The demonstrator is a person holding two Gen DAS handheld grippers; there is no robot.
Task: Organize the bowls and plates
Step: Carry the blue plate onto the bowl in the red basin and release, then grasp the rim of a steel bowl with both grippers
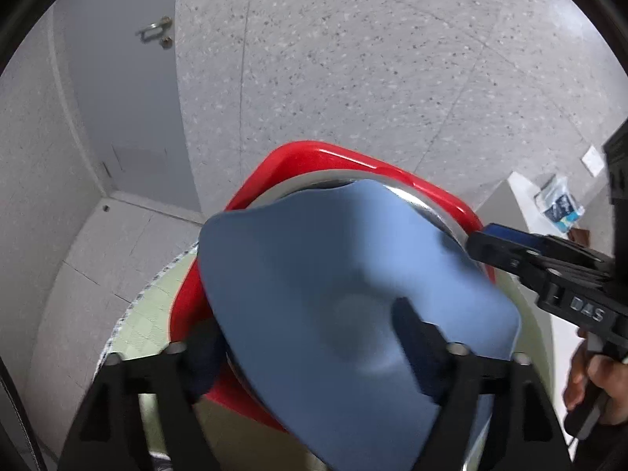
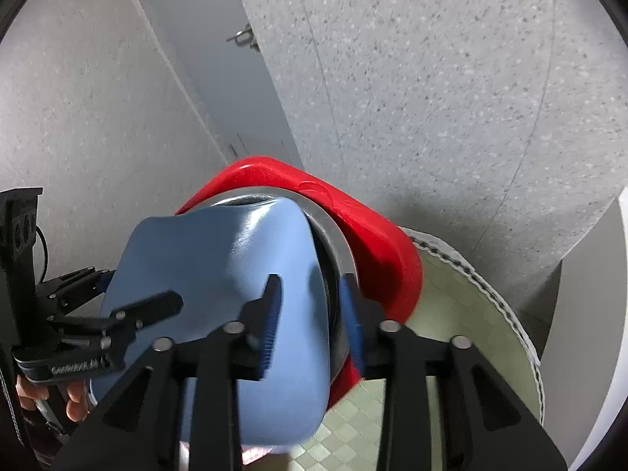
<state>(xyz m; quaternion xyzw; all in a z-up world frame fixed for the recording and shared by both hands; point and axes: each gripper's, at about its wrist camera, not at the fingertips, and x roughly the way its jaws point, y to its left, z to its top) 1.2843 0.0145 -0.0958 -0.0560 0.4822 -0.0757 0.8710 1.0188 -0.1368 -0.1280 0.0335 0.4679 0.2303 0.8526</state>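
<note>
A stack of dishes is held up between both grippers: a blue squarish plate (image 1: 314, 274) on top, a silver metal bowl (image 1: 428, 204) under it and a red squarish plate (image 1: 353, 157) at the bottom. My left gripper (image 1: 310, 337) is shut on the stack's near edge. My right gripper (image 2: 310, 306) is shut on the opposite edge, over the blue plate (image 2: 219, 267), the metal bowl (image 2: 333, 243) and the red plate (image 2: 376, 235). The right gripper also shows in the left wrist view (image 1: 482, 239), and the left gripper shows in the right wrist view (image 2: 141, 298).
A round table with a pale green checked cloth (image 2: 463, 306) lies below the stack. A speckled grey floor (image 1: 373, 59) and a grey door (image 1: 129, 98) are beyond. A white shelf with a packet (image 1: 557, 204) is at the right.
</note>
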